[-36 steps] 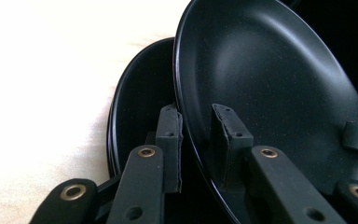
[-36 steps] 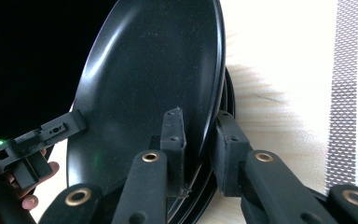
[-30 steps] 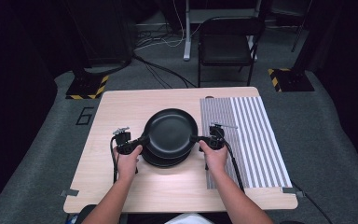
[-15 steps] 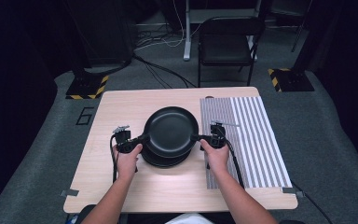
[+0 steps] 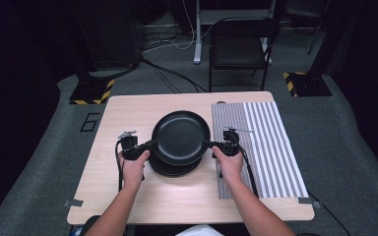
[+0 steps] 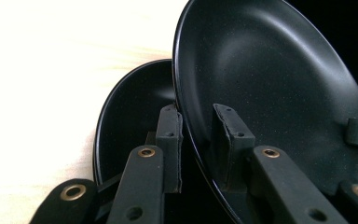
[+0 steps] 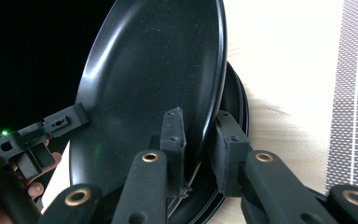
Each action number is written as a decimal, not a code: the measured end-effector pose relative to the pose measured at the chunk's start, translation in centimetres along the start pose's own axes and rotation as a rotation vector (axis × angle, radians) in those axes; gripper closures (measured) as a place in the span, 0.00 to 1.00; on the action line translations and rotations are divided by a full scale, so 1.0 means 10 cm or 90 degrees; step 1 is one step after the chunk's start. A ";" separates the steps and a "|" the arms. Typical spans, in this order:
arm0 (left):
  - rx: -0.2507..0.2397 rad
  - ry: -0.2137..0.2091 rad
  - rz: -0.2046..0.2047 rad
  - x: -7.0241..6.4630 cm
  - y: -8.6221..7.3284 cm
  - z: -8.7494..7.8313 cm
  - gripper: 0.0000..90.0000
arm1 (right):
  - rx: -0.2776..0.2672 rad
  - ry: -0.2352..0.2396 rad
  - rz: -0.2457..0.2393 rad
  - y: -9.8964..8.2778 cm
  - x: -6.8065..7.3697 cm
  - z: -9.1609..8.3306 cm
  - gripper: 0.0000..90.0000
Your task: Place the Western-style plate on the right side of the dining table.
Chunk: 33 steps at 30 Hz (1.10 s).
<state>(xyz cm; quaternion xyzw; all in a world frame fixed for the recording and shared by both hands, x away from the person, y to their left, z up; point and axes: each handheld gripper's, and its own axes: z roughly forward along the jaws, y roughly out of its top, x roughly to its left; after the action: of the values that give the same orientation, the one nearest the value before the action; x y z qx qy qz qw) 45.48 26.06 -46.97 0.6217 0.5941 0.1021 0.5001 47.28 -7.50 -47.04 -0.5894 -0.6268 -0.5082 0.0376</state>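
A black plate (image 5: 181, 136) hangs tilted just above a stack of black plates (image 5: 174, 168) on the wooden table (image 5: 128, 113). My left gripper (image 5: 152, 144) is shut on its left rim and my right gripper (image 5: 207, 144) on its right rim. In the left gripper view the rim of the plate (image 6: 270, 79) sits between the two jaws of the left gripper (image 6: 198, 140), with the stack (image 6: 130, 112) below. In the right gripper view the right gripper (image 7: 200, 144) clamps the plate (image 7: 154, 79) above the stack (image 7: 237, 107). The left gripper (image 7: 42, 130) shows across the plate.
A grey striped mat (image 5: 266, 142) covers the right part of the table, right beside my right hand. A black chair (image 5: 241, 44) stands beyond the far edge. Bare wood lies in front of the stack and to its left.
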 end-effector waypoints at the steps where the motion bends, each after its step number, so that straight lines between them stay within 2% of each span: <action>1: 0.004 -0.001 0.010 0.00 0.01 0.00 0.81 | -0.001 0.000 0.001 0.00 0.00 -0.01 0.84; 4: 0.004 0.001 0.019 -0.04 0.05 0.00 0.81 | -0.003 0.003 0.005 0.00 0.00 -0.04 0.84; 7: 0.007 -0.008 0.029 -0.08 0.09 0.01 0.81 | -0.006 0.005 0.002 0.01 -0.01 -0.07 0.84; 10: 0.006 -0.012 0.024 -0.11 0.09 0.03 0.81 | -0.011 0.003 -0.003 0.04 -0.01 -0.12 0.84; 16: 0.024 -0.018 0.048 -0.18 0.11 0.04 0.81 | -0.014 -0.004 -0.006 0.06 -0.02 -0.21 0.84; 20: 0.022 -0.022 0.051 -0.24 0.14 0.04 0.81 | -0.022 -0.006 -0.011 0.06 -0.02 -0.27 0.84; 24: 0.022 -0.031 0.067 -0.31 0.18 0.05 0.81 | -0.034 -0.006 -0.012 0.07 -0.02 -0.36 0.84; 33: 0.026 -0.049 0.077 -0.47 0.23 0.10 0.81 | -0.052 -0.013 0.001 0.08 -0.05 -0.55 0.84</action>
<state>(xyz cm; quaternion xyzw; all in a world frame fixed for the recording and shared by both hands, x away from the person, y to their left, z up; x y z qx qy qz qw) 46.39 22.12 -43.51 0.6699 0.5377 0.0960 0.5030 45.05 -11.77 -44.29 -0.5962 -0.6053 -0.5274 0.0076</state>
